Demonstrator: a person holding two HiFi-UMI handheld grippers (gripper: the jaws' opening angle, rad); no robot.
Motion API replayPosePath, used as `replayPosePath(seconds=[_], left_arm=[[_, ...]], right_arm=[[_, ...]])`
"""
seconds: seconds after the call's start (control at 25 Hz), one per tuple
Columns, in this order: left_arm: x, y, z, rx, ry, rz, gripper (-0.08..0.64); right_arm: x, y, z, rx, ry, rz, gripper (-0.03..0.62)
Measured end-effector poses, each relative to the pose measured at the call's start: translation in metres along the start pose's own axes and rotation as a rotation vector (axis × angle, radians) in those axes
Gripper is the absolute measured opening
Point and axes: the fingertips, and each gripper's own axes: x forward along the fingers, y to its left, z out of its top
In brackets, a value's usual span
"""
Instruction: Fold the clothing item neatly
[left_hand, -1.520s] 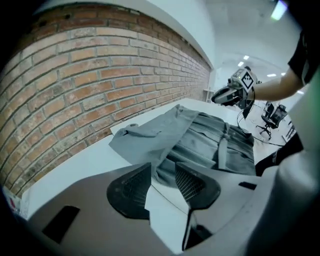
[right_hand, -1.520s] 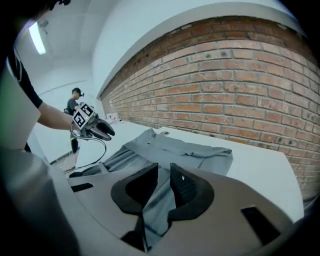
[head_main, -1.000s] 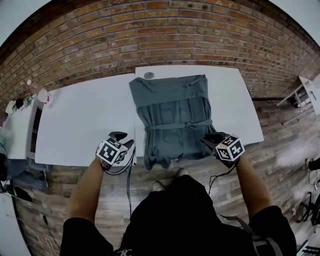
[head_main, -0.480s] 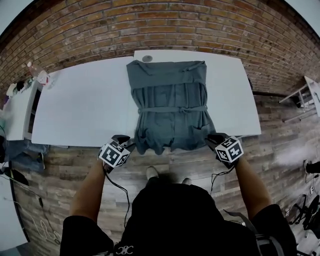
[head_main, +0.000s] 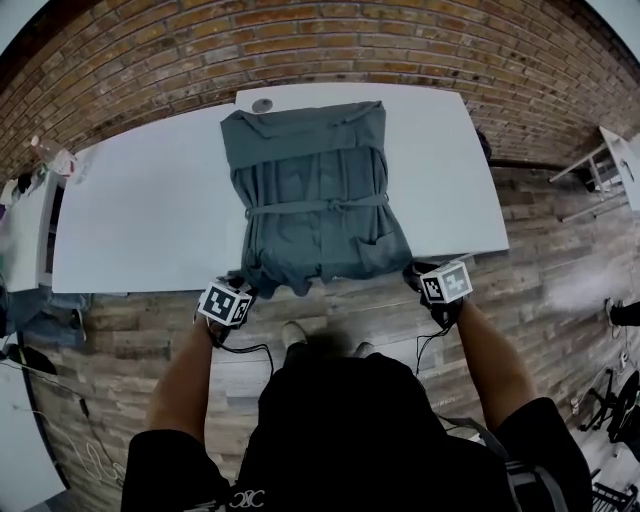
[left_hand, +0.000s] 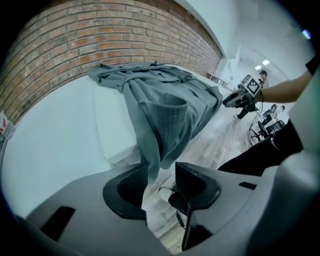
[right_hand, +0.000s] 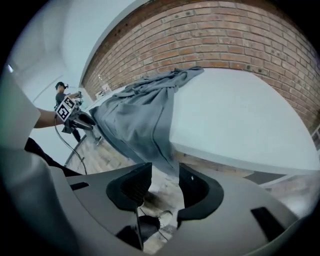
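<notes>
Over the worktop's (head_main: 140, 220) near edge, the garment (head_main: 310, 200) hangs between the left gripper's (head_main: 243, 284) parted jaws; the right gripper's (head_main: 413, 272) have just been opening, cloth loose between them

Head view: from above, steeply downward, worktop (head_main: 140, 220) in upper frame. Gripper views: low, close, along left tongs (left_hand: 161, 172) and right tongs (right_hand: 165, 172); all share the grey garment (head_main: 310, 190).

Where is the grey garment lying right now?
In the head view the grey garment lies spread near the middle of the white table, its hem hanging over the near edge.
</notes>
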Motion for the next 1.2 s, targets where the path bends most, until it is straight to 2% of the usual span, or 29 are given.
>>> replayPosePath(seconds=[0.12, 0.36, 0.56, 0.8, 0.84, 0.88, 0.92, 1.04, 1.2], left_arm=[[0.007, -0.001, 0.002, -0.042, -0.019, 0.007, 0.150], [0.035, -0.008, 0.002, -0.068, -0.022, 0.008, 0.154], [0.058, 0.002, -0.003, -0.142, -0.032, 0.026, 0.175], [0.064, 0.012, 0.009, -0.149, -0.135, 0.059, 0.187], [0.062, 0.013, 0.010, -0.157, -0.146, 0.069, 0.162], [0.060, 0.013, 0.009, -0.159, -0.153, 0.075, 0.072], [0.057, 0.010, 0.008, -0.153, -0.159, 0.076, 0.046], [0.049, -0.004, -0.003, -0.127, -0.156, 0.052, 0.041], [0.027, -0.021, -0.012, -0.137, -0.166, -0.029, 0.040]], right_arm=[[0.013, -0.004, -0.006, 0.017, 0.018, 0.008, 0.173], [0.045, -0.013, -0.010, 0.017, 0.022, 0.028, 0.173], [0.062, -0.007, -0.004, -0.035, 0.010, 0.084, 0.173], [0.068, -0.003, -0.008, -0.086, 0.027, 0.116, 0.170], [0.067, 0.000, -0.008, -0.108, 0.030, 0.127, 0.122], [0.065, 0.003, -0.008, -0.130, 0.032, 0.135, 0.053], [0.063, 0.007, -0.009, -0.148, 0.034, 0.144, 0.028], [0.054, 0.018, -0.014, -0.167, 0.040, 0.188, 0.025], [0.036, 0.036, -0.017, -0.200, 0.030, 0.243, 0.025]])
